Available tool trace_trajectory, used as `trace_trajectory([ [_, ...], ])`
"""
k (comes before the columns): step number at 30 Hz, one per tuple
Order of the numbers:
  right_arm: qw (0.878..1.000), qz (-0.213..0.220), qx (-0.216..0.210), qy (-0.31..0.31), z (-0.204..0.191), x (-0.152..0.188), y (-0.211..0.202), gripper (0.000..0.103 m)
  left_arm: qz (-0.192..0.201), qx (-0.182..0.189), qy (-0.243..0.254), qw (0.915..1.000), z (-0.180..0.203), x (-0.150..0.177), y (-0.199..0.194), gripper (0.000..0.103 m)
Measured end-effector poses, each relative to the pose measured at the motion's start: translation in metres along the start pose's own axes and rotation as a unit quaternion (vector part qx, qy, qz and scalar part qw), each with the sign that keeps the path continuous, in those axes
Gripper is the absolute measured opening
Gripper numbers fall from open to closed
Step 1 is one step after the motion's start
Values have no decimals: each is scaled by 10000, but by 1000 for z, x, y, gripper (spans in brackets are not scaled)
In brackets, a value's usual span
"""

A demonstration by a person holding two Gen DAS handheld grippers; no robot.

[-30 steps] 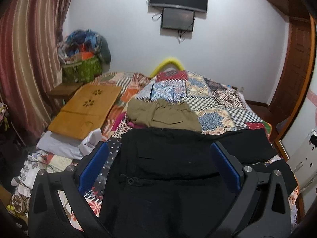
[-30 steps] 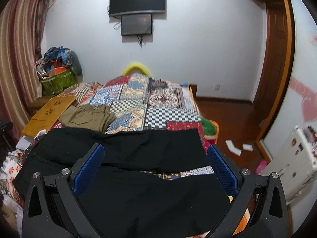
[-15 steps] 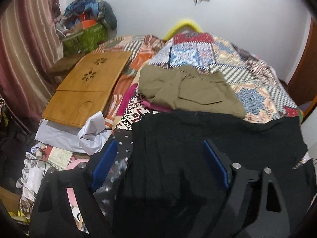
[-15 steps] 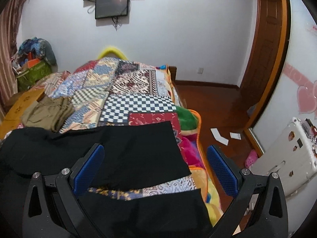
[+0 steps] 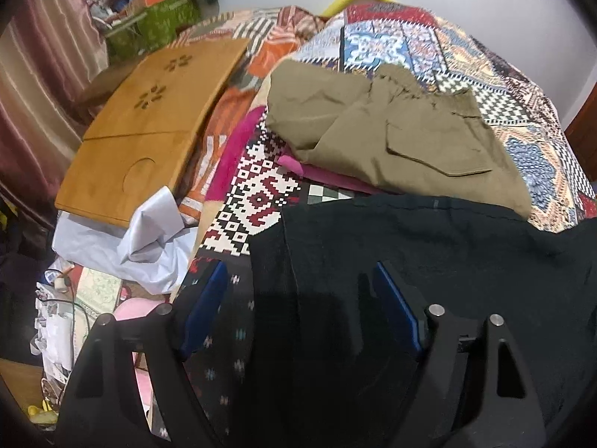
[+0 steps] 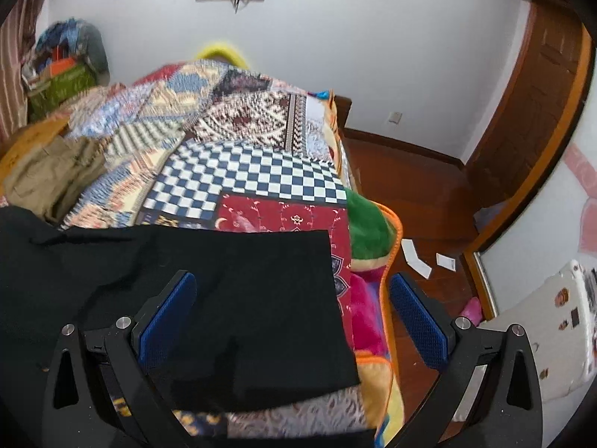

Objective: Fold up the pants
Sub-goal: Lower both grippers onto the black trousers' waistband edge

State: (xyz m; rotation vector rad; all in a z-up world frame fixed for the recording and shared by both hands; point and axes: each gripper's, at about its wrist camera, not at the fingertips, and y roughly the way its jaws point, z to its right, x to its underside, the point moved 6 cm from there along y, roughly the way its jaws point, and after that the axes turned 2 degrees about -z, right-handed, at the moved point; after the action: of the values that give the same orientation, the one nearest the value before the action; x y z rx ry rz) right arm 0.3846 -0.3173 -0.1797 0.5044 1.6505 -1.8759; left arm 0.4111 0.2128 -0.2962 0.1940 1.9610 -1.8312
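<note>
Left gripper (image 5: 298, 310): jaws closing, black pants (image 5: 429, 261) waist edge between pads, not yet pinched.
Right gripper (image 6: 294, 321): jaws wide apart, nothing held; pants leg hem (image 6: 261, 298) below, 12 o'clock.
Pants: spread flat across near end of bed (image 6: 246, 171), legs apart. Judged: no fold made; whole task left.
Beyond, 12 o'clock: olive shorts (image 5: 391, 130), loosely folded on quilt.
Far, 10 o'clock: wooden lap tray (image 5: 149, 119).
</note>
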Motion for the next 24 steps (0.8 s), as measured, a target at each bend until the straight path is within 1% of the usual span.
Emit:
trace_trajectory([
  [4,9996,-206,-67,-188,-1,-3,28,103,-210,-30,-6,9998,-2,-5,17,81],
  [6,9993,-286,-76,-239,2,-3,39,103,-276,41,-55,9996,-1,-8,23,81],
  [8,9989,-365,-108,-265,4,-5,48,103,-372,193,-134,9990,1,-9,30,81],
  [10,9982,-492,-294,-185,9,-5,58,101,-482,346,-218,9980,3,-11,36,81],
  [12,9972,-612,-427,-92,11,-6,67,101,-480,319,-182,9982,6,-12,39,80],
  [13,9970,-671,-392,-61,14,-6,71,100,-468,306,-145,9983,7,-13,39,78],
  [14,9968,-730,-332,-40,17,-8,76,97,-459,297,-118,9984,8,-13,39,77],
  [16,9961,-826,-314,-2,22,-9,85,94,-473,382,-108,9981,9,-13,40,66],
  [17,9956,-882,-308,24,25,-10,89,93,-485,355,-107,9981,9,-13,41,65],
  [19,9950,-971,-247,23,29,-9,97,86,-463,288,-83,9985,10,-13,42,55],
  [20,9945,-1021,-237,16,30,-8,101,81,-443,259,-83,9986,10,-13,41,53],
  [21,9940,-1064,-242,21,31,-7,103,75,-428,237,-93,9988,9,-14,41,48],
  [22,9930,-1144,-282,49,32,-5,108,73,-421,233,-101,9988,9,-15,41,45],
  [24,9906,-1282,-459,143,31,0,115,63,-392,206,-98,9990,11,-16,40,41],
])
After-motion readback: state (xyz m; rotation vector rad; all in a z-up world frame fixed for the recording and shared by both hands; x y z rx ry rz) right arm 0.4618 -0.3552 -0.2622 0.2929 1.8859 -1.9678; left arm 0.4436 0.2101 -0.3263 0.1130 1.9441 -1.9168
